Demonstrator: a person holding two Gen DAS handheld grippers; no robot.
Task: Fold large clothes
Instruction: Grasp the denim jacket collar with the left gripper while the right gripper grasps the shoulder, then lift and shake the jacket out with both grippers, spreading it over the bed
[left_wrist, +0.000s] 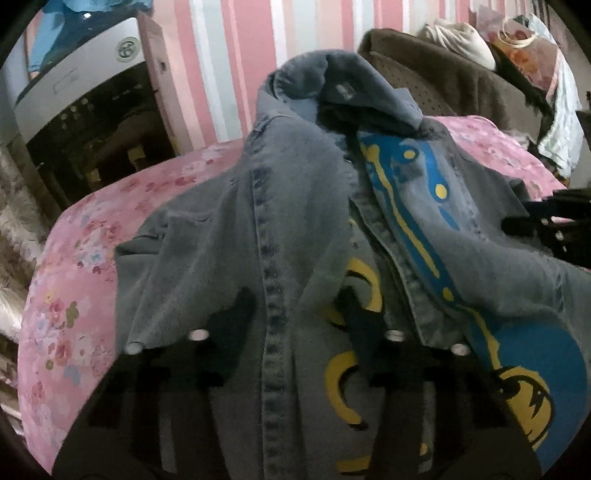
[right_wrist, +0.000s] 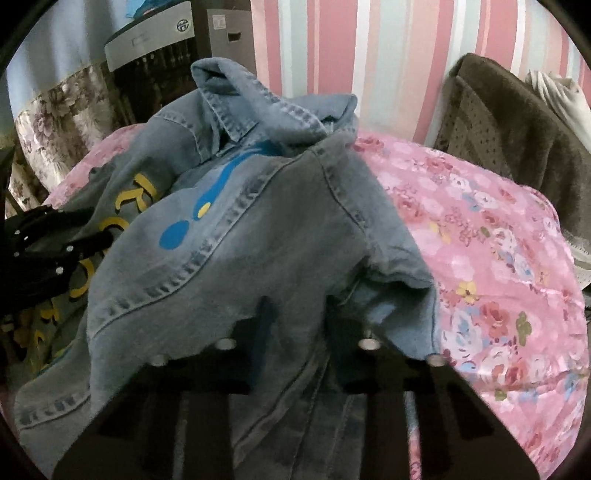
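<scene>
A grey-blue denim jacket (left_wrist: 295, 206) with blue and yellow print lies bunched on a pink floral bedspread (left_wrist: 74, 266). My left gripper (left_wrist: 299, 314) is shut on a stitched fold of the jacket, which drapes between and over both fingers. In the right wrist view the jacket (right_wrist: 258, 229) rises in a heap, collar at the top. My right gripper (right_wrist: 299, 321) is shut on the jacket's hem fold. The left gripper (right_wrist: 48, 243) shows at that view's left edge; the right gripper (left_wrist: 554, 225) shows at the left wrist view's right edge.
A pink and white striped wall (right_wrist: 388, 55) stands behind the bed. A brown blanket (right_wrist: 517, 140) and a pile of cloths (left_wrist: 517, 55) lie at the far right. A grey cabinet (left_wrist: 81, 92) and a floral curtain (right_wrist: 55, 122) stand at the left.
</scene>
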